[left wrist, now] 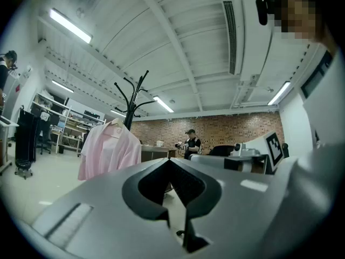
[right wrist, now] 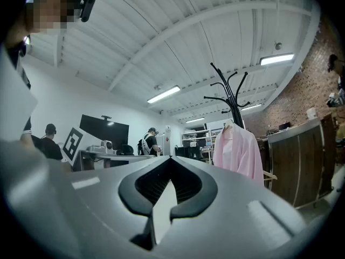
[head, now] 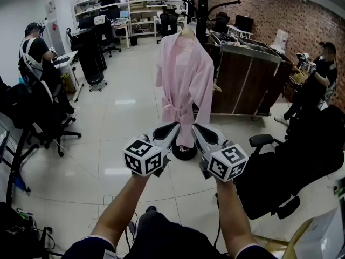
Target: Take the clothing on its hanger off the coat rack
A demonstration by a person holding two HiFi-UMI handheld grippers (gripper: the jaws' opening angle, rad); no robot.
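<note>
Fingers (left wrist: 129, 190) on your left gripper (head: 173, 127) are pressing together on nothing, and your right gripper (head: 196, 127) is doing the same. Both are hovering low, well apart from the pale pink robe (head: 186, 74), which is hanging on its light hanger (head: 186, 32) from the black coat rack (head: 202, 4). You are likely needing to rise, open up, and lift the hanger's hook clear of its prong. The dark wooden desk (head: 245, 82) and black office chair (head: 302, 161) are crowding your right side.
</note>
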